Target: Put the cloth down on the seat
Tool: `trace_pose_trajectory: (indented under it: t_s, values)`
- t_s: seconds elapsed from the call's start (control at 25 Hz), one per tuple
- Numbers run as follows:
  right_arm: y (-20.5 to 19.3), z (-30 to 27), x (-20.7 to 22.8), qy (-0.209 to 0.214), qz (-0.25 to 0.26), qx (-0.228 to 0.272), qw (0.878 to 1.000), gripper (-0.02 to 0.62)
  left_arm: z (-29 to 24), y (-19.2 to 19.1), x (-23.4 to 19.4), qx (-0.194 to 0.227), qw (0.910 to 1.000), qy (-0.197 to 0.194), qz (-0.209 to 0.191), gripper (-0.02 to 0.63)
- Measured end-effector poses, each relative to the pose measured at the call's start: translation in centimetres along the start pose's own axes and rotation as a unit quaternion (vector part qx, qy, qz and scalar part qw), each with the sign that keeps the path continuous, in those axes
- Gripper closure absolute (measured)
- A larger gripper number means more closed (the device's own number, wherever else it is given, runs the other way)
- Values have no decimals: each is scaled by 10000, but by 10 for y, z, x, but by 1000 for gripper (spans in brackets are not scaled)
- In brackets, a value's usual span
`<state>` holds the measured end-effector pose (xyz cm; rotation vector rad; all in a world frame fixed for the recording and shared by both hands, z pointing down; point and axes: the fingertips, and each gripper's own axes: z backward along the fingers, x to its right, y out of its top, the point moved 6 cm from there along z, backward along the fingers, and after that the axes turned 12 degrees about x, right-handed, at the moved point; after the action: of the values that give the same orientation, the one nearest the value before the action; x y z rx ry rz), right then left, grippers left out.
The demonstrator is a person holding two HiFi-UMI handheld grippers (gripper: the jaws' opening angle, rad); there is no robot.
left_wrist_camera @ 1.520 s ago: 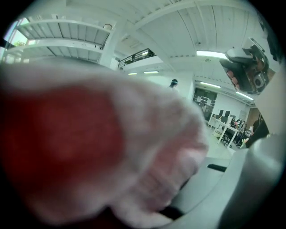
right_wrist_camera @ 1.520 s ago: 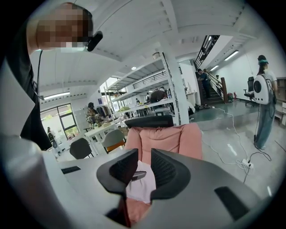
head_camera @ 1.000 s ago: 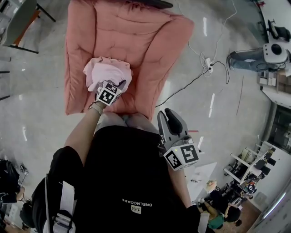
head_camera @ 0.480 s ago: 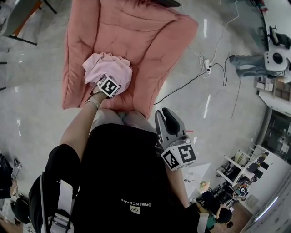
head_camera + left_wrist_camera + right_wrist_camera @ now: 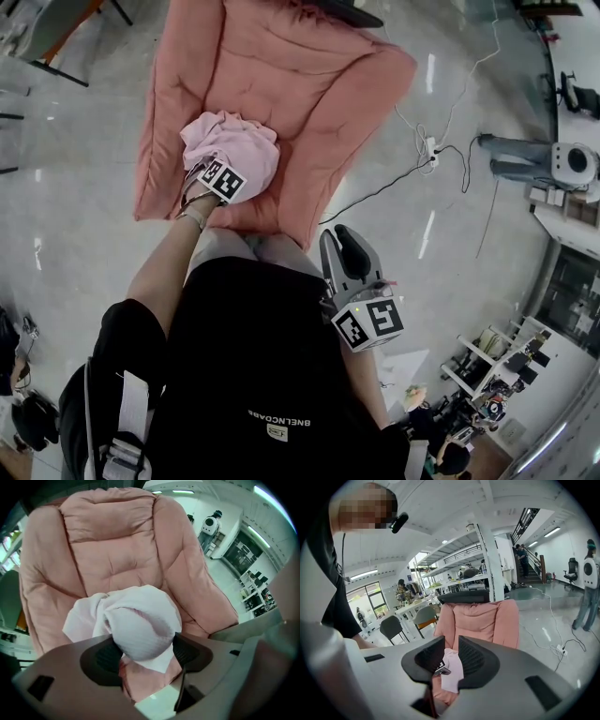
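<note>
A pale pink cloth (image 5: 232, 148) lies bunched on the seat of a salmon-pink armchair (image 5: 291, 66). My left gripper (image 5: 217, 171) reaches down at the cloth's near side. In the left gripper view the cloth (image 5: 140, 625) bulges up between the two dark pads (image 5: 104, 657), and the left gripper's (image 5: 143, 652) jaws are opening wide around it, no longer squeezing it. My right gripper (image 5: 345, 242) hangs back by my right hip, away from the chair. Its jaws (image 5: 451, 641) stand a narrow gap apart with nothing between them; the armchair (image 5: 487, 620) shows beyond.
A power strip with trailing cables (image 5: 431, 148) lies on the glossy floor right of the chair. A person (image 5: 516, 159) stands farther right beside a white machine (image 5: 574, 161). A grey chair (image 5: 52, 33) sits at the far left. Desks and chairs (image 5: 391, 627) fill the room behind.
The left gripper has brought the cloth a little lower onto the seat and spread its jaws off it. The right gripper has stayed by my side.
</note>
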<state>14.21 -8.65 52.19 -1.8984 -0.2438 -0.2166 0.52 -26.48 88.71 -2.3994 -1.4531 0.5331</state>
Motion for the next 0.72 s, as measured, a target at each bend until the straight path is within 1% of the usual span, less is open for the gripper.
trace_pose_trajectory:
  t_s: [0.12, 0.4, 0.48, 0.56, 0.64, 0.72]
  values:
    - [0, 1, 3, 51, -17, 54, 10000, 488, 17, 2, -3, 138, 9993, 326, -108, 288]
    - [14, 6, 9, 286, -1, 305, 9991, 488, 73, 18, 5, 624, 9934, 847, -464, 288]
    - [21, 5, 8, 366, 20, 358, 9987, 488, 95, 27, 7, 852, 9915, 914, -371, 288]
    - [26, 6, 8, 386, 6, 392, 9985, 488, 121, 38, 9, 1180, 9889, 896, -109, 288]
    - [27, 7, 11, 347, -5, 356, 9988, 488, 148, 53, 14, 1579, 9837, 844, 185, 290]
    - [30, 7, 15, 342, -43, 321, 9989, 488, 180, 69, 20, 1974, 9760, 834, 384, 290]
